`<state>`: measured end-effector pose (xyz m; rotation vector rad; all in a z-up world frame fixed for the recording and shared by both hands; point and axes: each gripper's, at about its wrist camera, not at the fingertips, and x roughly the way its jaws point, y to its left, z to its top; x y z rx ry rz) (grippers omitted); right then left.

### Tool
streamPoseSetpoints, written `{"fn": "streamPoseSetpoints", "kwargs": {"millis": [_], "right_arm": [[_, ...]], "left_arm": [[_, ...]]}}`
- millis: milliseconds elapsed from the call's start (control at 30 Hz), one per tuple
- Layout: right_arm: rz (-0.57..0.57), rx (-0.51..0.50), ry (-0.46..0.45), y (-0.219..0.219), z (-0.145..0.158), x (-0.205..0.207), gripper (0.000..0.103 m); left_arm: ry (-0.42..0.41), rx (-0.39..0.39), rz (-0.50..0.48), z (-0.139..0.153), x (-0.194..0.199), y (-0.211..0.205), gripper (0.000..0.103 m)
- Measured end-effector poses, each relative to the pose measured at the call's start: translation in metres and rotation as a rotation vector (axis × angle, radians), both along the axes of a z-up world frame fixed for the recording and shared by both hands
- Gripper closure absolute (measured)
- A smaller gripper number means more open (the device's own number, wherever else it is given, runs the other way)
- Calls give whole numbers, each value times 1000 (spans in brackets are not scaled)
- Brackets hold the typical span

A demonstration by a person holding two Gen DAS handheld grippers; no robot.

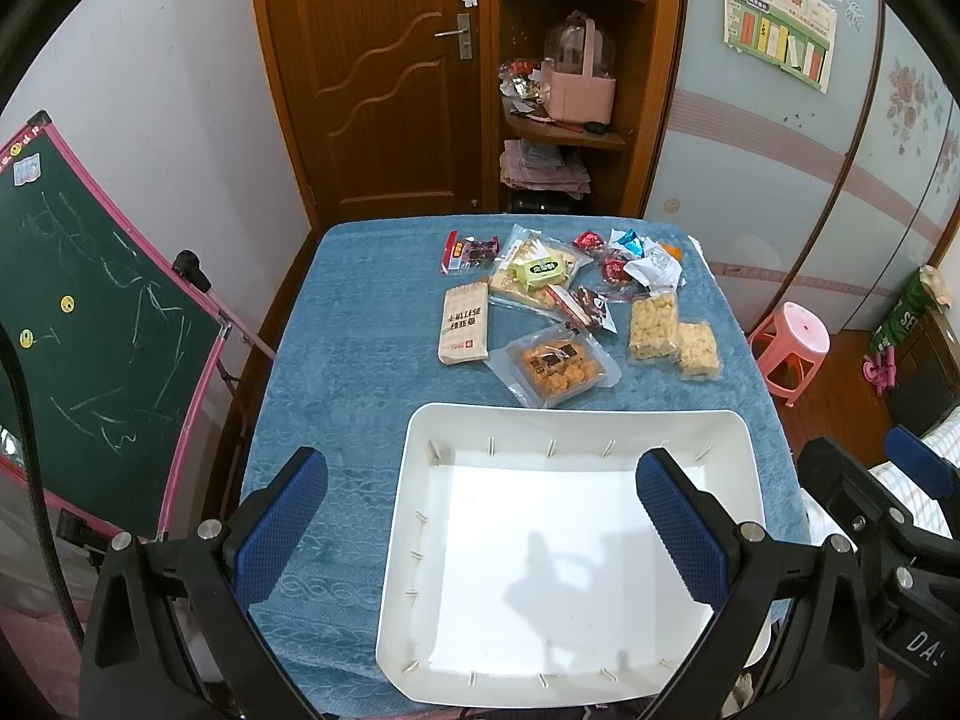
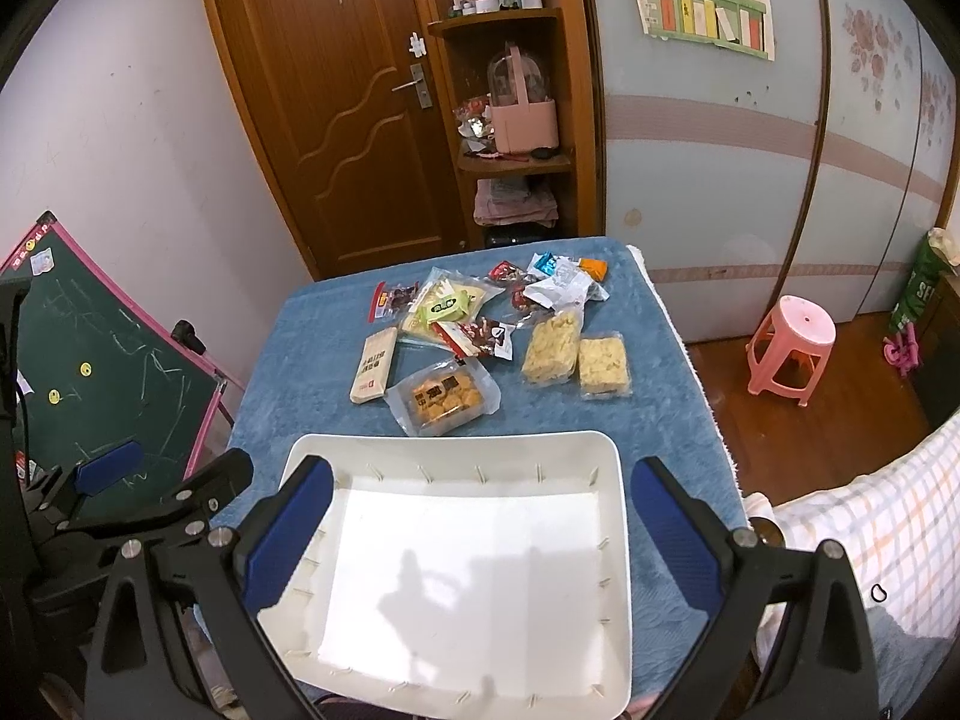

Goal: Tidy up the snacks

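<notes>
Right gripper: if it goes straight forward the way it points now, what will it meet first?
Probably the white tray: the open right gripper points down at its bare floor. Depth is unclear.

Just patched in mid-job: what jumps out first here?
A big white bin sits empty at the near edge of the blue-covered table. Beyond it lies a loose cluster of snacks. Both claws, left and right, hang open over the bin.

The white tray's (image 1: 414,540) near edge is cut off below.
</notes>
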<state>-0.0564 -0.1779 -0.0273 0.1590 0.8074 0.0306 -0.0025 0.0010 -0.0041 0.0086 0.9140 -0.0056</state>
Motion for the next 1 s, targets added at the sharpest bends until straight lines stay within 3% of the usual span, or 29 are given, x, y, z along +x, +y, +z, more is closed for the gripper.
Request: {"fn": "streamPoseSetpoints", "kwargs": {"millis": [1000], "right_arm": [[27,30,44,0,-8,21,2]], "left_arm": [[-1,-2,1,-28,-7,7,1]]}}
